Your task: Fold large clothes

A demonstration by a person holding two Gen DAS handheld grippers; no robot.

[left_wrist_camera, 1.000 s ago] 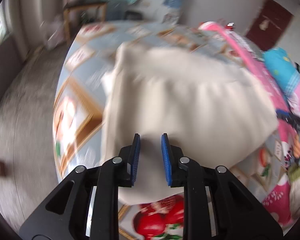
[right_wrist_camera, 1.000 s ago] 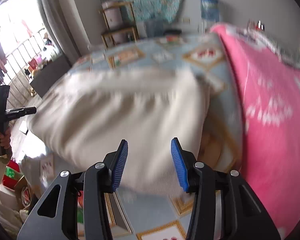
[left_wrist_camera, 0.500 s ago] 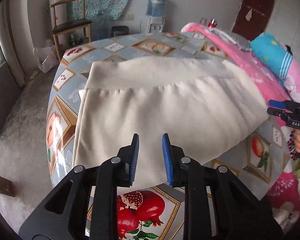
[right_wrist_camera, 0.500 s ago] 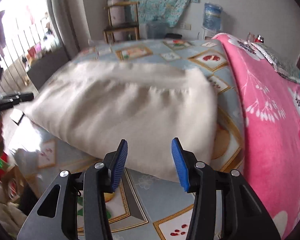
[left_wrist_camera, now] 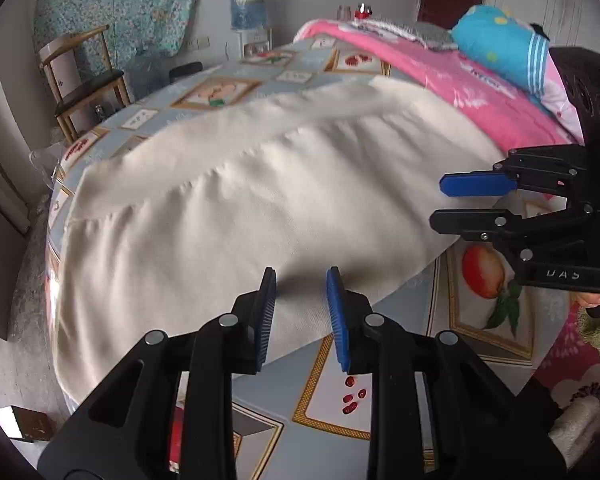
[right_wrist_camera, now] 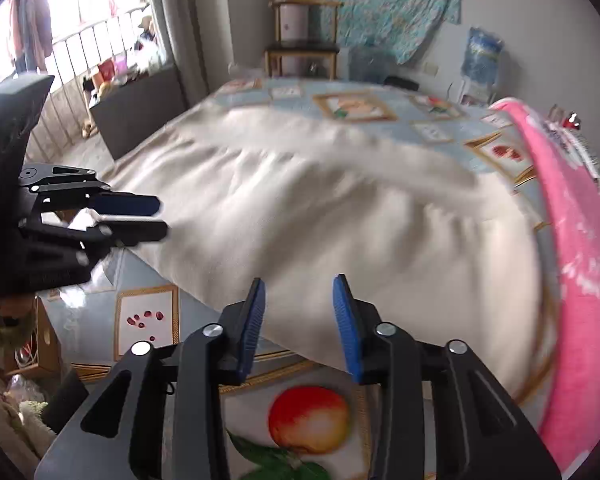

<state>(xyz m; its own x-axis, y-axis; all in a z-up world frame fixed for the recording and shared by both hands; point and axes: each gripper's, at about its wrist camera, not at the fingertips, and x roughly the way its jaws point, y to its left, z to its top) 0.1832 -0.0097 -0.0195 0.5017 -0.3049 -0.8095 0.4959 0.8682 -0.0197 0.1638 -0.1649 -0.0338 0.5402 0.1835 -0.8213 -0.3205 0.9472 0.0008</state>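
A large cream garment (left_wrist_camera: 260,200) (right_wrist_camera: 320,208) lies spread and folded over on the bed. My left gripper (left_wrist_camera: 300,280) hovers over its near hem, jaws a narrow gap apart and opening a little, with nothing between the pads. My right gripper (right_wrist_camera: 299,284) hangs above the hem further right; its jaws are closing and no cloth is between them. Each tool shows in the other's view: the right gripper (left_wrist_camera: 438,200) at the garment's right corner, the left gripper (right_wrist_camera: 162,216) at its left corner. Neither holds the fabric.
The bed sheet (left_wrist_camera: 380,392) (right_wrist_camera: 148,320) is pale blue with framed fruit prints. A pink blanket (left_wrist_camera: 480,92) (right_wrist_camera: 580,240) runs along the right side, with a blue pillow (left_wrist_camera: 500,40) on it. A wooden chair (left_wrist_camera: 84,80) and a water bottle (left_wrist_camera: 248,4) stand beyond the bed.
Both grippers have pulled back towards the garment's near hem and come closer together, so each looms larger in the other's view. The right jaws have narrowed. The garment now lies still.
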